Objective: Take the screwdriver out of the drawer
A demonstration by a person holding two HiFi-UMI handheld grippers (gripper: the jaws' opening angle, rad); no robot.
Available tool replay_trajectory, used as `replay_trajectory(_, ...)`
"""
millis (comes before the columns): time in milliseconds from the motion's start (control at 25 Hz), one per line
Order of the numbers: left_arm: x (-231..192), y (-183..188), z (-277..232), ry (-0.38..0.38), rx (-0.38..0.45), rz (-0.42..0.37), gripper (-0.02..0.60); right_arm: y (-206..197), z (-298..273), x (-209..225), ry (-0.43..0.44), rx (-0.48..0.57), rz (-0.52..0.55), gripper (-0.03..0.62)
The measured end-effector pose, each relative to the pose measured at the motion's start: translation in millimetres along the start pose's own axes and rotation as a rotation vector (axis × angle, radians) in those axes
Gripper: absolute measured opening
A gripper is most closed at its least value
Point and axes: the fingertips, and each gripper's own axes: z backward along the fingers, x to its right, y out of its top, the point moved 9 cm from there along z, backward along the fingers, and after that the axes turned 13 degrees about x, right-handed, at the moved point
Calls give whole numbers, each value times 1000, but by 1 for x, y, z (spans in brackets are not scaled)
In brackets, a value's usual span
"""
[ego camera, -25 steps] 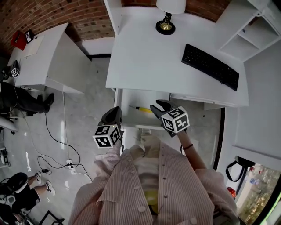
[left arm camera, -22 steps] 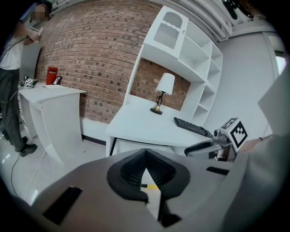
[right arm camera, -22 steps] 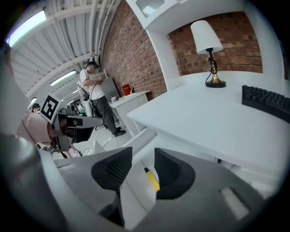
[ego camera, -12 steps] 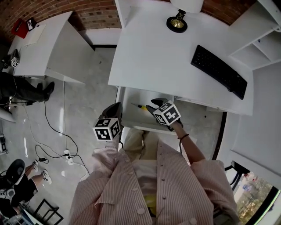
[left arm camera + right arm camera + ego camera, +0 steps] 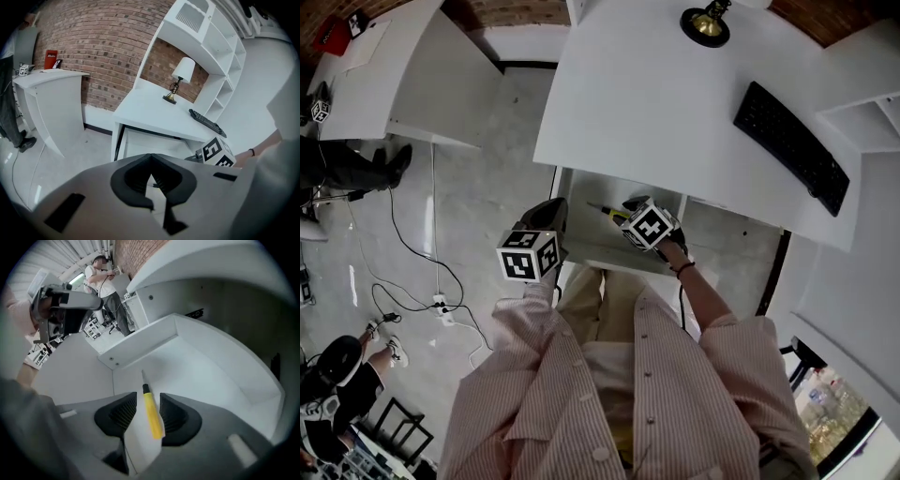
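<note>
The yellow-handled screwdriver [image 5: 152,414] lies on the floor of the open white drawer [image 5: 206,366], its black collar and thin shaft pointing away. My right gripper [image 5: 147,399] is open, one jaw on each side of the handle, with a narrow gap still showing on the left. In the head view the screwdriver [image 5: 607,212] pokes out left of the right gripper [image 5: 630,206] inside the drawer [image 5: 581,211]. My left gripper [image 5: 551,210] hovers by the drawer's left front corner. Its jaws [image 5: 151,161] meet at the tips with nothing in them.
The drawer hangs under a white desk [image 5: 647,103] that carries a black keyboard [image 5: 792,145] and a brass-footed lamp [image 5: 708,23]. A second white desk [image 5: 384,75] stands to the left. Cables [image 5: 422,272] trail over the floor. A person [image 5: 101,273] stands in the background.
My right gripper has gone deeper into the drawer and now straddles the screwdriver's handle. The left gripper has barely moved. The head camera has shifted, so the desk sits higher in view.
</note>
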Motion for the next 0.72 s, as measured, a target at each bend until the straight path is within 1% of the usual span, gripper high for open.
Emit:
replay_trajectory(240, -4, -1, -11, -4, -24, -24, -2, -4, -27, -4, 30, -66, 86, 146)
replay_trajectory(360, -5, -1, -10, 0, -21, -19, -2, -7, -34, -4, 12, -93, 130, 146)
replay_trajectory(520, -5, -1, -10, 6, -19, -21, -2, -8, -40, -8, 15, -104, 151, 141)
replay_trajectory(600, -5, -2, -10, 7, -21, -26, -2, -11, -43, -8, 2, -115, 164, 129)
replay_trajectory(720, -4, -2, -10, 2, -20, -36, -2, -14, -47, -10, -11, -127, 178, 127)
